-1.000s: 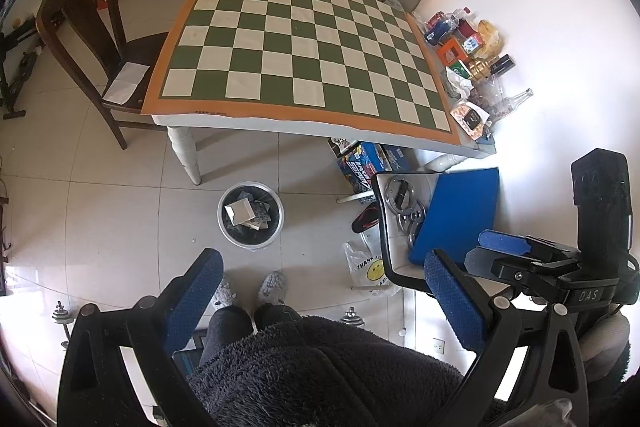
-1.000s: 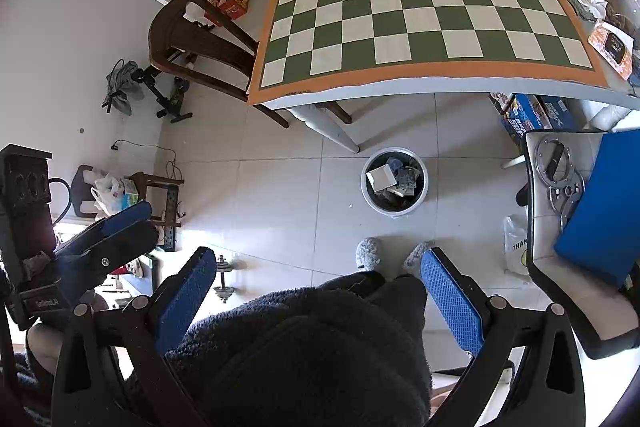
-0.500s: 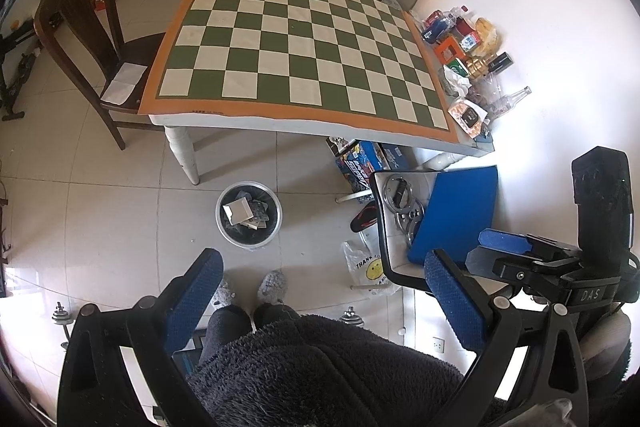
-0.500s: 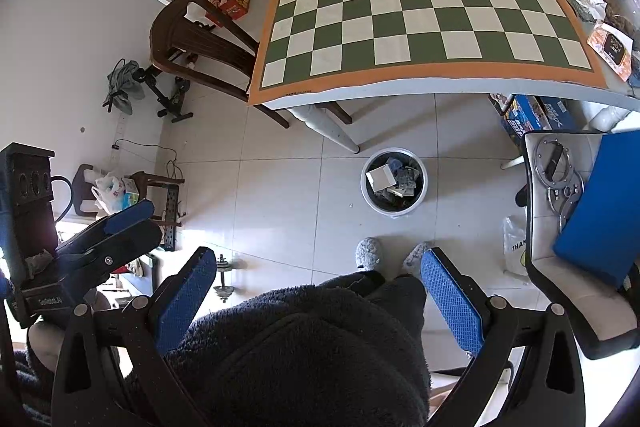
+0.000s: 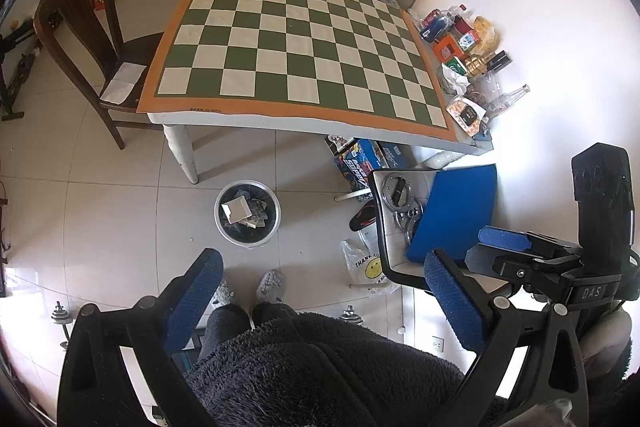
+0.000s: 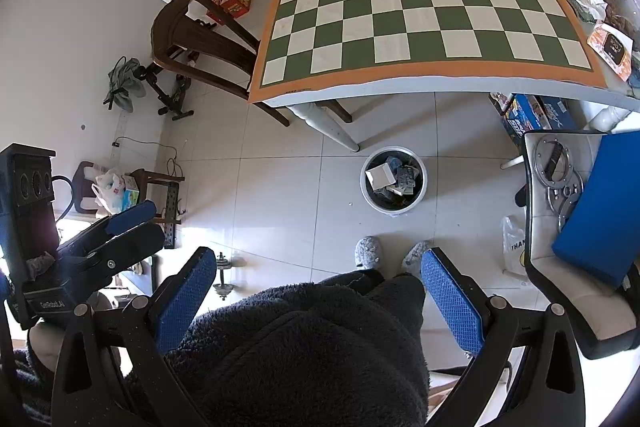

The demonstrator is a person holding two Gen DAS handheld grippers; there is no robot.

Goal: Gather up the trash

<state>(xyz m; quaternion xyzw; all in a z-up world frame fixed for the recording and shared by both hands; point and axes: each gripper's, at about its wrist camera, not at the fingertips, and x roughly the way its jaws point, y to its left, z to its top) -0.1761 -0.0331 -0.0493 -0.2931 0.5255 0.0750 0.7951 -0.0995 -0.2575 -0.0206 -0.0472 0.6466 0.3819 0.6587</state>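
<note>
A round white trash bin (image 5: 247,213) with a black liner stands on the floor by the table leg, holding boxes and wrappers; it also shows in the right wrist view (image 6: 393,185). The checkered table (image 5: 296,55) is bare in the middle; packets, bottles and wrappers (image 5: 466,55) crowd its right edge. My left gripper (image 5: 320,287) is open and empty, high above the floor. My right gripper (image 6: 320,281) is open and empty, beside it. Both are held close over my dark fleece-clad body.
A dark wooden chair (image 5: 88,47) stands left of the table. A white chair with a blue pad (image 5: 460,211) and metal rings is on the right. Boxes (image 5: 360,163) lie under the table, a plastic bag (image 5: 366,265) and dumbbells on the floor.
Both views have shifted only slightly; the table sits a touch lower in the left wrist view. Both grippers stay open and empty.
</note>
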